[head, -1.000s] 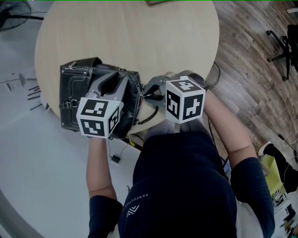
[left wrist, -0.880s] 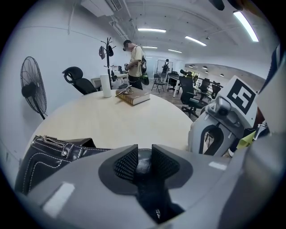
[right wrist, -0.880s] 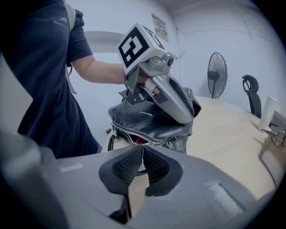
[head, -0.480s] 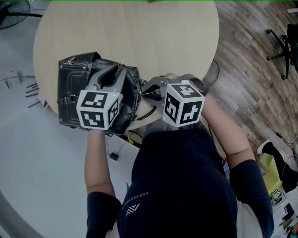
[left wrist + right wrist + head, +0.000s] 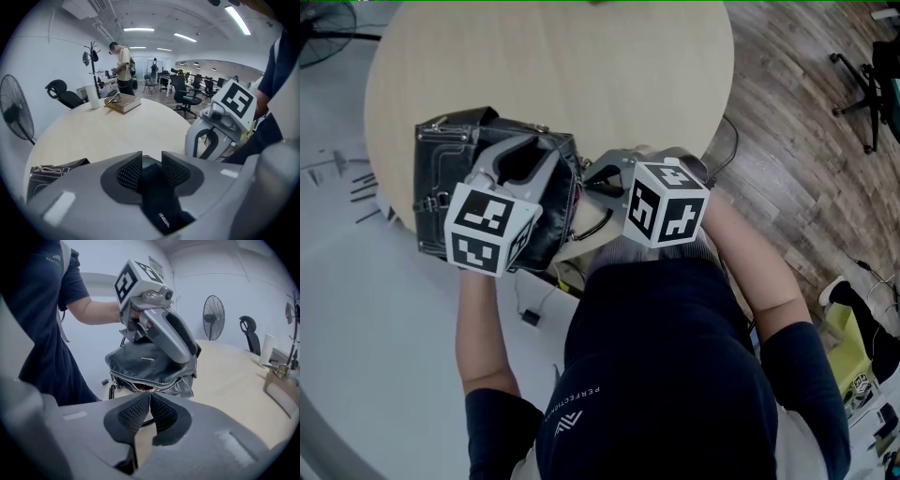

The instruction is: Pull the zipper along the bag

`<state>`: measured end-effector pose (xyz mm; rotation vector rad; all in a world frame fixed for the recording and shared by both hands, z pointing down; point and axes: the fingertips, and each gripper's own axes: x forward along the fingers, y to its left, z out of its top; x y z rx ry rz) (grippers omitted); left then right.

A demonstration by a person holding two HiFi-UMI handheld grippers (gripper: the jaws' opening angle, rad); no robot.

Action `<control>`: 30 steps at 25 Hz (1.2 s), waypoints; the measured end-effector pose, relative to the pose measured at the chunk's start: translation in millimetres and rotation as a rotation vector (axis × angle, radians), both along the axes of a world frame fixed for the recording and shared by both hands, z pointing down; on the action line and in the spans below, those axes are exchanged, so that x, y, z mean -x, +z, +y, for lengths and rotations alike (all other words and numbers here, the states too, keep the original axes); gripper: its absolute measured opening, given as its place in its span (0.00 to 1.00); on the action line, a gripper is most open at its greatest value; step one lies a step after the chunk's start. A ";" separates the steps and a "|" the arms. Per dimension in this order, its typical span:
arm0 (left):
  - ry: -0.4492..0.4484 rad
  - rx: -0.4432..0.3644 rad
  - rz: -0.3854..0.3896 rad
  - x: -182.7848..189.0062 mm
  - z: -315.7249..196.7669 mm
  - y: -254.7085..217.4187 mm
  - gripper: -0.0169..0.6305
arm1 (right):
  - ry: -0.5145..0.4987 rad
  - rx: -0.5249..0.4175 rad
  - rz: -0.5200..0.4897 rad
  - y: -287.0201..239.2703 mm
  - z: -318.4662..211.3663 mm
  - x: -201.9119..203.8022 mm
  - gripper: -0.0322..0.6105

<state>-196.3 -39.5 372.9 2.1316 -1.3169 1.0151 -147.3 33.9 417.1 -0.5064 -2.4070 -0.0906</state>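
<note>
**Zip barely started, short gap at the pull**

My right gripper's [image 5: 149,397] jaws were pressed together, seemingly nipping the zipper pull [image 5: 148,389] at their tips. Just beyond them the bag [image 5: 154,364] showed a short red-lined gap; the zipper [image 5: 176,385] either side looked meshed, so nearly all the travel remained. My left gripper's [image 5: 151,160] jaws, just eased wider, pinched a bag fold.

You've got a black leather bag [image 5: 441,187] with a soft sheen, a shiny silver metal zipper [image 5: 161,386], and a matt pale wooden round table [image 5: 581,75].
</note>
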 end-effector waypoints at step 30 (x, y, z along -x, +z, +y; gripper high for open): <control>0.816 0.376 -0.249 -4.6 10.3 12.6 0.36 | 0.147 0.062 -0.019 4.8 -3.9 5.8 0.07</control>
